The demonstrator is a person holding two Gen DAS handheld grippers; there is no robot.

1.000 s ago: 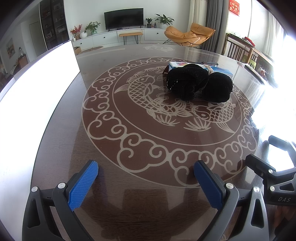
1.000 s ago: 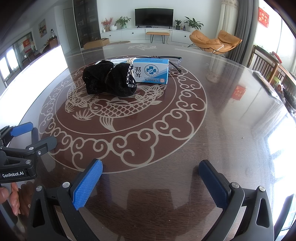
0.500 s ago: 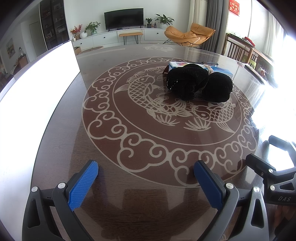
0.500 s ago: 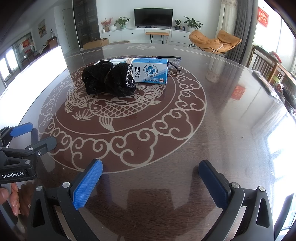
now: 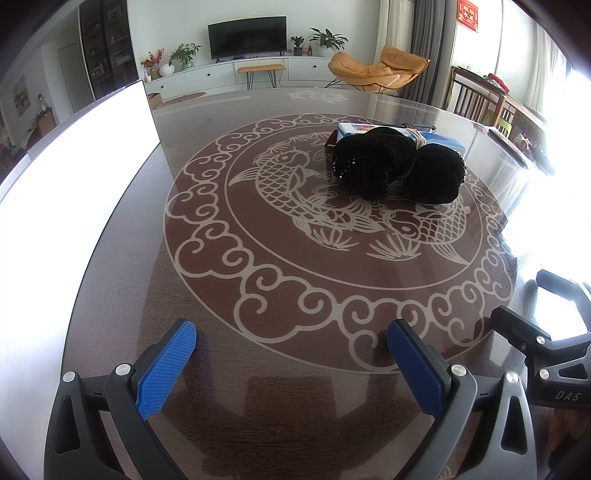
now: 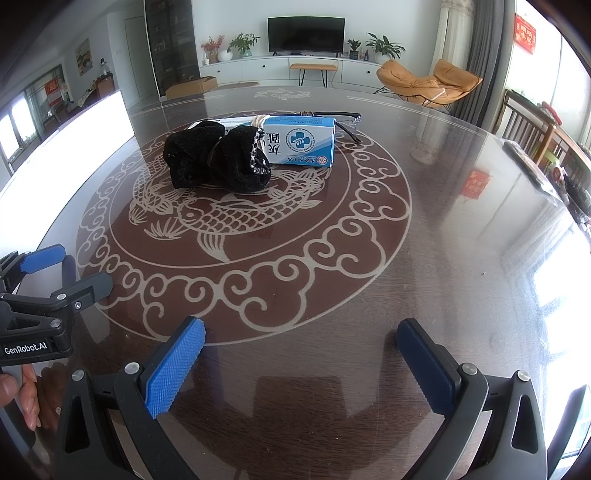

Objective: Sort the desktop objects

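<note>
Glossy wood table (image 6: 443, 229), fuzzy blk cloth (image 6: 221, 162), cardboard box (image 6: 301, 142).

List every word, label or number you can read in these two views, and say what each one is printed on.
"GenRobot.AI": on the left tongs body, seen from the right wrist view.
"DAS": on the right tongs body, seen from the left wrist view.
Blue and white box: large Chinese characters and a cross emblem, seen upside down; I cannot read them reliably, and the small print is blurred.
Red wall hanging: characters too small to read.
</note>
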